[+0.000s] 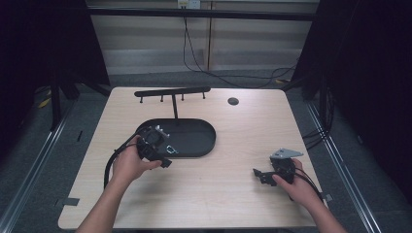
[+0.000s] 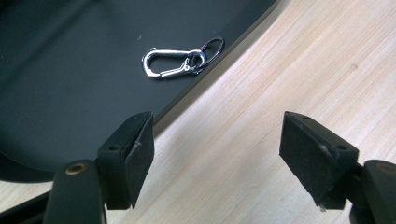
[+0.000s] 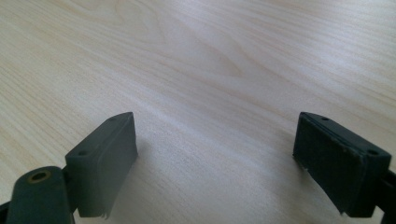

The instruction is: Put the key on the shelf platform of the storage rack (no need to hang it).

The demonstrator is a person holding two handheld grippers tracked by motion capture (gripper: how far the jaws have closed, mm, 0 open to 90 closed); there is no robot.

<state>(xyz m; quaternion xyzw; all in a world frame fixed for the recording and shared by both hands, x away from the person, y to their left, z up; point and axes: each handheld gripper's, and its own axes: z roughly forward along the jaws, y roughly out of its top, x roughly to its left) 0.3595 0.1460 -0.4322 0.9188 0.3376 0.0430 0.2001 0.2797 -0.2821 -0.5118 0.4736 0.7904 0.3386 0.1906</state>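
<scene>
Now, bench: light wood, holding a black tray and two hands with grippers.
Tray: black, long and round at the ends, flat on the far middle of the bench.
Rack: thin black bar with small pegs, standing on a post at the back of the tray.
Key clip: shiny silver, with a small ring on one end, lying flat inside the tray, close to its near edge.
Left gripper: held in the left hand, over the near left edge of the tray, jaws wide apart, nothing between them.
Left gripper view: one jaw over the tray edge, the other over bare wood, key clip just ahead.
Right gripper: held in the right hand, low at the right side of the bench, well apart from the tray, jaws spread wide, holding nothing.
Right gripper view: plain wood between the two black pads.
Hole cover: small, dark and round, near the far edge of the bench.
</scene>
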